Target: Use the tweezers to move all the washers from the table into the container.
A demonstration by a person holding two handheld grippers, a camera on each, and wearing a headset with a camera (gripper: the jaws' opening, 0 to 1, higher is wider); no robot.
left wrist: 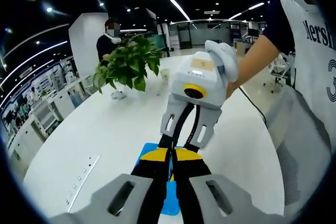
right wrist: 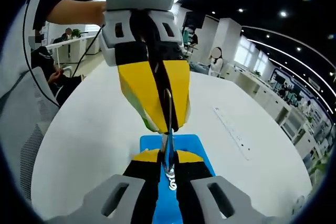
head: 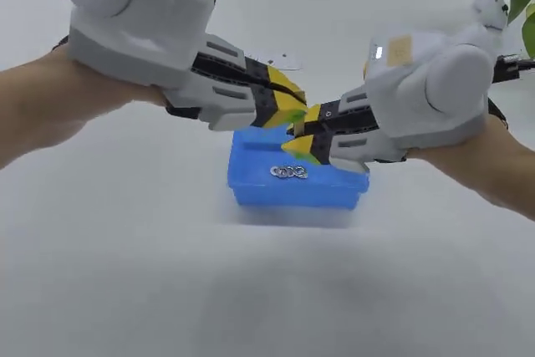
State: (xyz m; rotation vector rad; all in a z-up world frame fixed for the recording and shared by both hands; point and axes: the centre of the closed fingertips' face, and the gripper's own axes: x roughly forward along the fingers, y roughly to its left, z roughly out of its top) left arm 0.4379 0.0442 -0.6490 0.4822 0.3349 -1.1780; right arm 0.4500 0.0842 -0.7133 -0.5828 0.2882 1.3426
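Washers (head: 288,172): small silver rings, four or so, lying in a short touching row on the floor of the container (head: 251,191). No exact count, too small. Container is a shallow, open-top, bright blue rectangular tray. It sits flat on the white table (head: 125,273), well in from every table edge visible in the gripper views.

Tweezers (right wrist: 167,124): thin bright metal strip, seen edge-on in the right gripper view. It runs from the slit in the left gripper's jaws down toward the washers. The lower end lines up with the washer row, but I can't tell if it touches them or grips one.

Left gripper (head: 294,111): yellow-tipped jaws drawn together with just a dark slit between, and the tweezers sit in that slit, so it looks clamped on them. It hangs over the container's far edge.

Right gripper (head: 298,149): jaws nearly together with a narrow gap, and blue tray and washers are visible through it. The tweezers' strip passes along that gap; can't tell if these jaws pinch it or just flank it. The tip is over the container, right at the left gripper's tip. Tips look touching or just short of it, can't tell which.

Both sets of tips carry a green patch beside the yellow.

Other: potted plant (left wrist: 128,66) near the table's far edge, power strip (left wrist: 81,179) on the table toward its left edge, both in the left gripper view and well apart from the container.
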